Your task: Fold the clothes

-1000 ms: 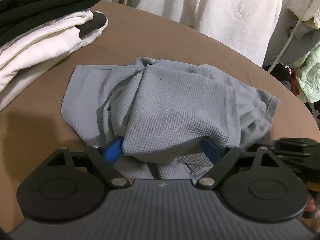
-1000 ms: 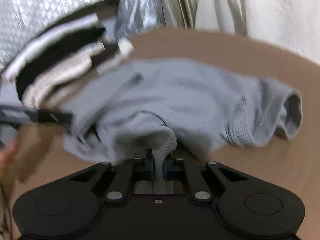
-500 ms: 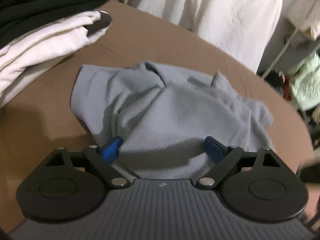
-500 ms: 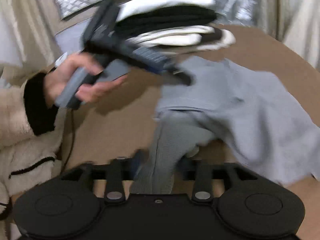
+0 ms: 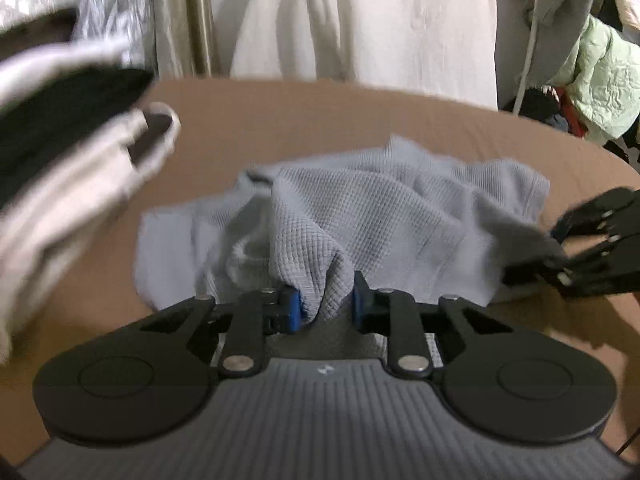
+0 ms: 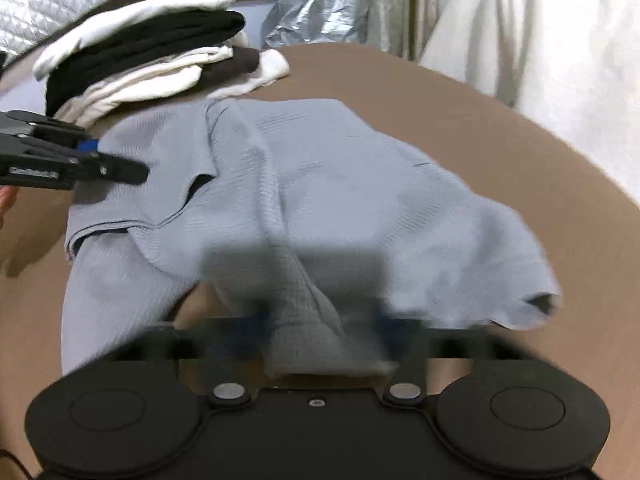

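A grey waffle-knit shirt [image 5: 400, 216] lies crumpled on the brown table [image 5: 300, 120]. My left gripper [image 5: 326, 304] is closing, and its blue pads [image 5: 294, 310] pinch a raised bunch of the shirt's near edge. In the right wrist view the shirt [image 6: 340, 168] spreads across the table [image 6: 520, 160]. My right gripper [image 6: 320, 328] is smeared by motion, with a fold of the shirt running down between its jaws as they shut on it. The left gripper [image 6: 120, 170] shows at the shirt's left edge. The right gripper [image 5: 592, 256] shows at the shirt's right edge.
A stack of folded white and black clothes [image 6: 152, 56] sits at the table's far left, blurred in the left wrist view [image 5: 60, 152]. A white cloth [image 5: 360, 20] hangs behind the table. A pale green jacket [image 5: 600, 80] hangs at the right.
My left gripper went from wide open over the shirt to pinching a bunch of it. My right gripper let its fold go, swung round, and closed on the shirt again.
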